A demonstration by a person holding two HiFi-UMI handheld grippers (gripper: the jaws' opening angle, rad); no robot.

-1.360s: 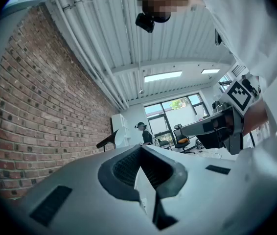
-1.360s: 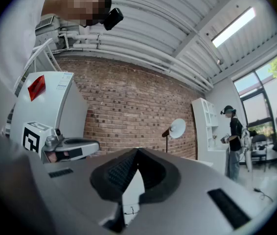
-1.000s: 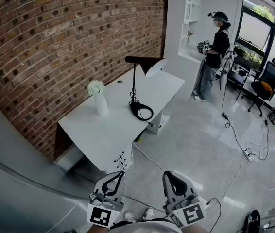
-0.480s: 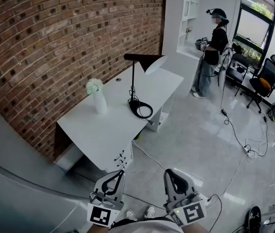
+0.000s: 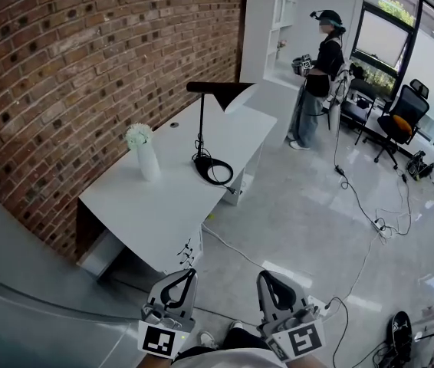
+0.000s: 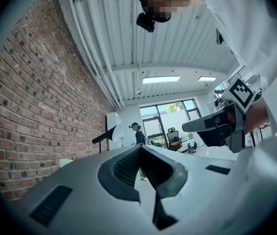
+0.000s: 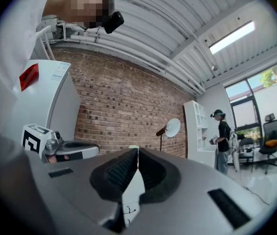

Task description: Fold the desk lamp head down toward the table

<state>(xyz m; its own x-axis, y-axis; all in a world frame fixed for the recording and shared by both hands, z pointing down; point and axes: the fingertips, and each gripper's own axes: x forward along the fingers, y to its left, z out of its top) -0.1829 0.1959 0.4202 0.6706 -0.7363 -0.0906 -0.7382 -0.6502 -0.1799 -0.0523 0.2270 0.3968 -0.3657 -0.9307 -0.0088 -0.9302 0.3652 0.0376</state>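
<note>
Broadly, a brick wall (image 5: 87, 67) fills the left of the head view, and a pale tiled floor (image 5: 301, 213) spreads across the right. A long white worktop (image 5: 148, 205) stands with one long edge against that wall. Past its far end rises a white shelf unit (image 5: 267, 21), and a person (image 5: 315, 79) stands beside it, with a black office chair (image 5: 398, 125) further off by the windows. A cable (image 5: 370, 228) trails over the floor.

On the worktop, the desk lamp (image 5: 200, 121) stands about halfway along, nearer the long edge that faces the room than the wall edge. Its ring-shaped base (image 5: 213, 171) lies flat, its thin pole is upright, and the dark arm at the top runs level, carrying the pale lamp head (image 5: 240, 96) high above the worktop toward the far end. A white vase of flowers (image 5: 146, 159) stands on the wall side of the lamp, closer to the near end.

Both tongs sit low in the head view, over the floor, short of the worktop's near corner and well apart from the lamp. The left tongs (image 5: 189, 274) are pressed together with nothing between them. The right tongs (image 5: 264, 276) are likewise closed tip to tip and empty. Each gripper view shows the lamp far beyond its own tips: left of the left tongs' tip line (image 6: 105, 134), right of the right tongs' (image 7: 170, 128).
</note>
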